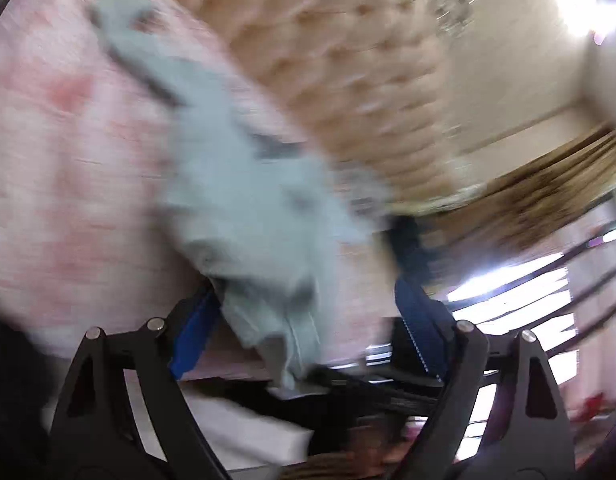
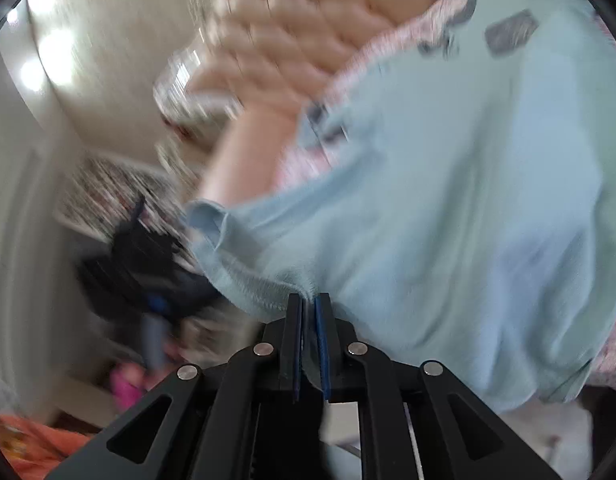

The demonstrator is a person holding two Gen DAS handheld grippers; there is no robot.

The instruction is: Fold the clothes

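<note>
**Pale blue garment half in hand over the bed**

The pale blue garment (image 2: 467,208) hangs between the two claws above a bed with a pink patterned cover (image 1: 48,160), the tufted peach headboard (image 1: 347,60) behind it. In the right wrist view it spreads wide, with a hemmed edge bunched at the right claw (image 2: 309,300); that claw's jaws stand almost together with the cloth's edge pinched between the blue pads, so it grips the garment. In the left wrist view the cloth trails as a long strip from the bed cover down towards the left claw (image 1: 308,312), whose jaws stand wide apart. A fold of the fabric lies between them, against the left finger (image 1: 196,332), but the pads do not press on it, so this claw is open and holds nothing firmly.

Judging from this, the step in hand is getting a second hold so the garment can be spread flat. It would go best if the left claw closes on a hem or corner, not on a bunched middle fold, while the right keeps its pinch. The two should then draw apart evenly to take out slack before the cloth is laid on the bed.

Both views are heavily blurred. Dark patches (image 2: 509,34) show on the garment, perhaps a print, but no writing, brand or label can be read.
</note>
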